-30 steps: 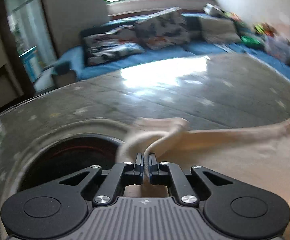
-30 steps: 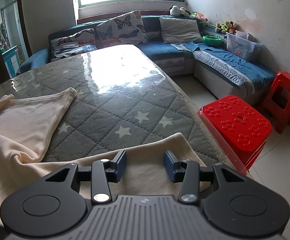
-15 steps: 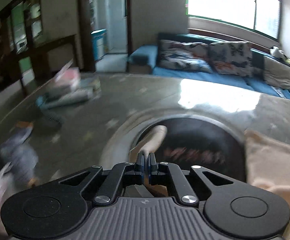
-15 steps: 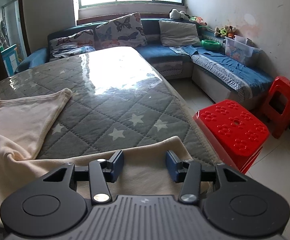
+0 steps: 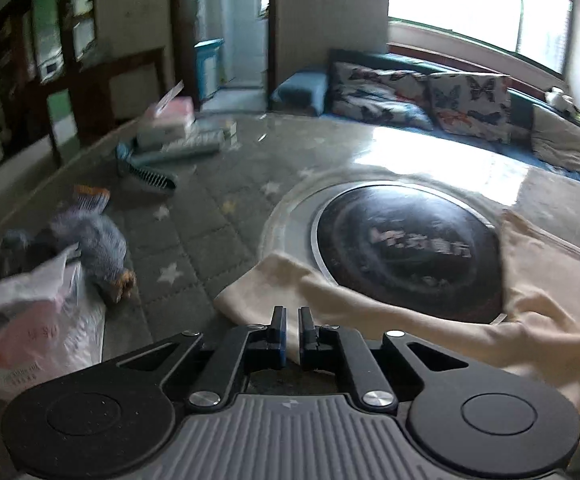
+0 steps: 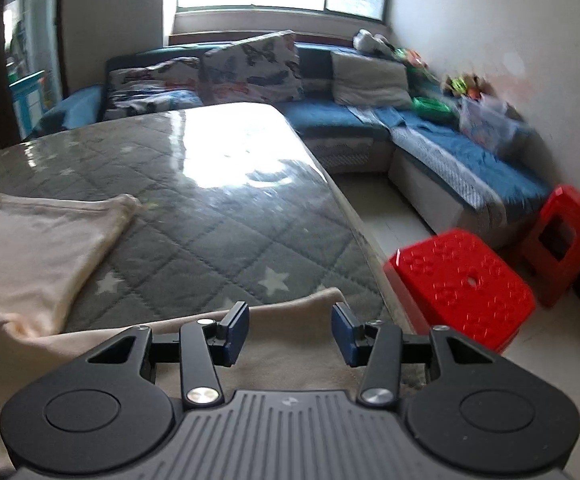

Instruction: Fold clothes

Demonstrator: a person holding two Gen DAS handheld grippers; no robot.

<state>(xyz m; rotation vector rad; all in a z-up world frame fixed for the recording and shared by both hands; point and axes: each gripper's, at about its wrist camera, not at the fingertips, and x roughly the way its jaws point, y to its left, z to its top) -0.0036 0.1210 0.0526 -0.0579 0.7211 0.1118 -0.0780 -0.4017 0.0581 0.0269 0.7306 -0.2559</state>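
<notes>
Through my left wrist camera, my left tongs (image 5: 293, 330) stand with only a narrow slit between the pads, and they have just been opening a little. The cream garment (image 5: 374, 312) passes through that slit, but I cannot tell whether the pads still press on it, since the cloth under them is hidden by the fingers. From the tongs a sleeve-like strip of the garment stretches to the right across the lower rim of a dark round glass plate (image 5: 406, 248) set in the bench (image 5: 193, 236). The printing on that plate is too blurred to read. The rest of the garment runs off the right edge of the frame. To the left lie a grey soft toy (image 5: 93, 244), a white plastic bag (image 5: 33, 320) cut off by the frame, and a brush (image 5: 149, 176), all smeared.

Through my right wrist camera, my right tongs (image 6: 290, 330) stand partly open with nothing between the pads. They hang just above the near edge of the cream garment (image 6: 33, 252), which lies spread on the star-quilted bench (image 6: 209, 216) and folds over itself at the left. Its near part disappears under the tongs' body. Beside the bench stands a red stool (image 6: 462, 284), with a second red stool (image 6: 562, 240) behind it. The far sofa clutter is too blurred to name.
</notes>
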